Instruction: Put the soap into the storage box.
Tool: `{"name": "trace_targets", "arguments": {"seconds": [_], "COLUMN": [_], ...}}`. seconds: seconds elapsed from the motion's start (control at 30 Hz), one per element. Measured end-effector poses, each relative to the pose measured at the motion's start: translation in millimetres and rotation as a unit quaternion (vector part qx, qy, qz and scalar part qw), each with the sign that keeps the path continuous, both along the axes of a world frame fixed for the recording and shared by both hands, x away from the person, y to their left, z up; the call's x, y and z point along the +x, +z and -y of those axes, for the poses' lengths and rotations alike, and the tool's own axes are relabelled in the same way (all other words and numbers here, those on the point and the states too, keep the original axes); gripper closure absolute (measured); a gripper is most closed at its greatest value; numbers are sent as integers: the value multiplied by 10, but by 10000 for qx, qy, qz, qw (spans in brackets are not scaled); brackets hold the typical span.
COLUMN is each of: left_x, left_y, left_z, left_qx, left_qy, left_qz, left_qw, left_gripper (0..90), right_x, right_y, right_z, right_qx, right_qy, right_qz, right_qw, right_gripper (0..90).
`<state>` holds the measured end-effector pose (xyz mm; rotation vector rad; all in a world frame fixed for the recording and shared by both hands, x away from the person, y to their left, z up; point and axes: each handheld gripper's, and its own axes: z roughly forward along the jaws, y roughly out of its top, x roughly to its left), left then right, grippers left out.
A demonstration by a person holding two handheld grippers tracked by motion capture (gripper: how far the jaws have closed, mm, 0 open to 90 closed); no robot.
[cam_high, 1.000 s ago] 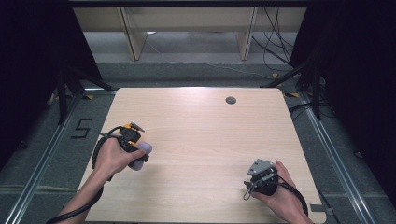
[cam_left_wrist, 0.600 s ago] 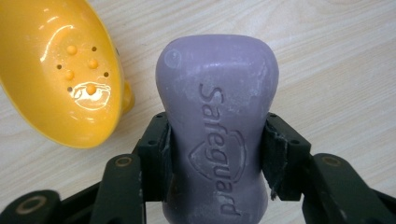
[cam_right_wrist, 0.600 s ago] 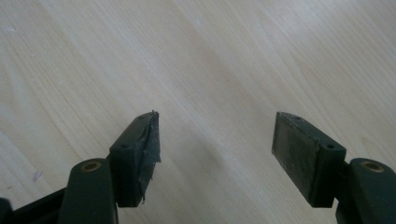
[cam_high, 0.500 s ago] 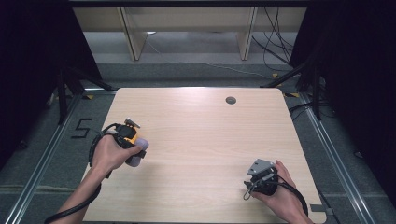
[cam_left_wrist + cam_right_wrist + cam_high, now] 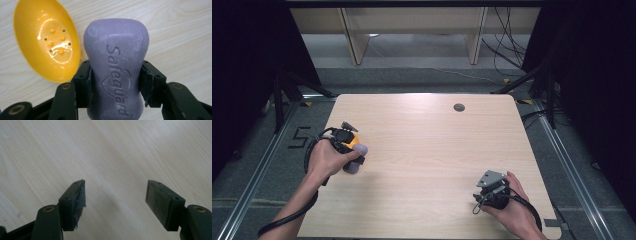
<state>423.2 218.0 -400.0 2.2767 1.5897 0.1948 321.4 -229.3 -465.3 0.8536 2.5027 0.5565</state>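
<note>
High view first: the left gripper sits near the left edge of the wooden table, wrapped in the person's left hand, and a purple bar of soap pokes out beside a flash of yellow, the soap dish. Over to the left gripper view, and it's clear as day: the two black jaws are clamped on the soap, one pad on each long side at its narrow waist, the stamped brand name facing the camera. The yellow soap dish lies on the wood just beside the bar, its hollow side up, little studs and drain holes in the middle; its rim runs right up against the near jaw, and whether it touches the soap I cannot tell. Nothing sits on the dish. Now the right gripper, down at the near right corner in the person's right hand, well apart from the soap. Right gripper view: jaws spread wide, bare wood grain between the pads, nothing pinched. Around the scene, a small dark round grommet marks the far side of the tabletop, cables trail on the floor behind, and pale wooden furniture legs stand beyond the table. The tabletop between the two grippers lies open.
</note>
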Motion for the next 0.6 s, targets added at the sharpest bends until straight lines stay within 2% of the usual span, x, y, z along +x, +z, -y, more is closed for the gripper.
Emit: {"name": "trace_targets", "arguments": {"seconds": [0.2,0.27,0.33,0.6], "left_x": [51,66,92,142], "left_y": [18,21,36,53], "left_z": [-66,-83,-111,-172], "left_qx": [-14,-7,47,79], "left_qy": [39,85,25,119], "left_qz": [-13,-2,-14,-18], "left_qw": [10000,10000,10000,9999], "left_gripper": [491,491,491,491], "right_x": [-7,0,-3,-9], "right_y": [1,-2,-3,0], "right_z": [-4,-1,-5,-6], "right_qx": [13,-7,-21,23], "right_qy": [-43,-7,-21,-53], "right_qz": [-38,11,19,-57], "right_qw": [10000,10000,10000,10000], "right_gripper": [330,330,330,330]}}
